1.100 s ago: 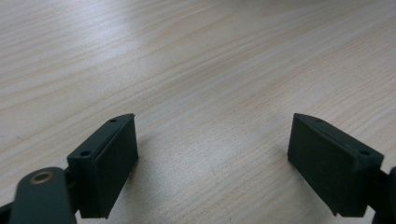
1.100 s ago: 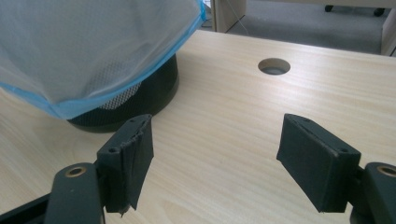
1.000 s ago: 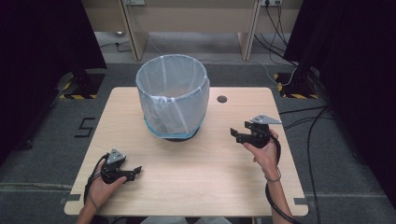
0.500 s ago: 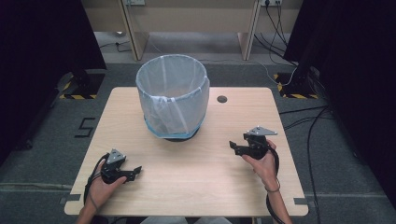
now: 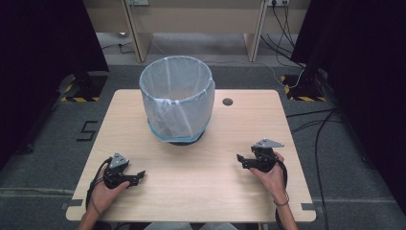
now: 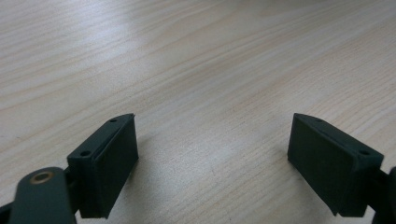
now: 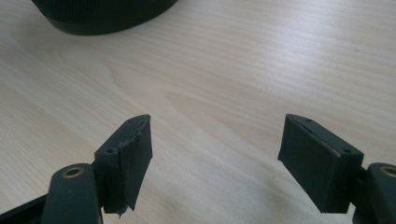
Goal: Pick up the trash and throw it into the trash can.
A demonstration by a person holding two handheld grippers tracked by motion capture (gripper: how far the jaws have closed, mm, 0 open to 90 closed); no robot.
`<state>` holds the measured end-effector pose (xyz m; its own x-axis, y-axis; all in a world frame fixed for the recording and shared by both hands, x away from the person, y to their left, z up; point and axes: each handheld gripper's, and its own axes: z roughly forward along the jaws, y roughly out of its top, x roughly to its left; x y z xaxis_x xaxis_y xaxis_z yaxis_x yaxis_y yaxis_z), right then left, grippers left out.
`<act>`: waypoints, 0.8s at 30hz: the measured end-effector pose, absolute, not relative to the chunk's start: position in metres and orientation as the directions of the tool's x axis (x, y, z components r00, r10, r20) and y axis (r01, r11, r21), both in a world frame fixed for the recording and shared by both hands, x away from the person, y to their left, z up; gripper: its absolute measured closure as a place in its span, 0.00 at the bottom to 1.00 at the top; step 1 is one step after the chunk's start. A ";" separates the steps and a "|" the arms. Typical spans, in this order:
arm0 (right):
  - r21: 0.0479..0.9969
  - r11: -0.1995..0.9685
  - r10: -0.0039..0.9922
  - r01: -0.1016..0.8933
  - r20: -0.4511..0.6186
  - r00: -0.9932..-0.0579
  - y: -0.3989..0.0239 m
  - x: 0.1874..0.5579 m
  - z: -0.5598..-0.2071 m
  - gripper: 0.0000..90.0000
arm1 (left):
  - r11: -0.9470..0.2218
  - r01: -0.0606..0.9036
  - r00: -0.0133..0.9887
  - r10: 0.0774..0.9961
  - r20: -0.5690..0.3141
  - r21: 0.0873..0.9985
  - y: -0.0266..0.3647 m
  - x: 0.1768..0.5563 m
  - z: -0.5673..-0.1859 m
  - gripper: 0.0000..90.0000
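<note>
- My left claw [image 5: 136, 176] and right claw [image 5: 243, 160] both rest low on the desk [image 5: 206, 191], jaws spread wide and holding nothing
- The lined bin [image 5: 176, 98] stands mid-desk, well apart from both, beyond them
- I judge a hasty reach could snag the loose liner or nudge the bin, no lid guarding it

Table [image 5: 201, 191] seen as pale wood-grain, smooth w/ soft sheen, bin [image 5: 176, 98] lined w/ thin translucent plastic, gripper pads [image 6: 109, 163] matt black.
</note>
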<state>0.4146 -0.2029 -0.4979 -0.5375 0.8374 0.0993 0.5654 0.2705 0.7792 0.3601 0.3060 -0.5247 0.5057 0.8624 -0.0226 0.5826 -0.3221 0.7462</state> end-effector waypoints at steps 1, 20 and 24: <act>0.774 0.280 0.841 0.567 0.087 -0.534 -0.205 0.412 -0.500 0.28 | -0.322 0.582 0.506 0.862 -0.022 0.746 0.306 0.360 -0.525 0.17; 0.752 0.322 0.853 0.575 0.034 -0.521 -0.212 0.384 -0.509 0.28 | -0.322 0.582 0.506 0.862 -0.023 0.747 0.306 0.360 -0.525 0.17; 0.743 0.333 0.853 0.581 0.025 -0.521 -0.212 0.381 -0.512 0.28 | -0.322 0.582 0.506 0.862 -0.022 0.747 0.306 0.360 -0.525 0.17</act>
<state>0.3805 -0.2122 -0.5117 -0.5210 0.8532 0.0246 0.5805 0.3331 0.7430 0.3601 0.3060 -0.5247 0.5057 0.8624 -0.0223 0.5822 -0.3221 0.7465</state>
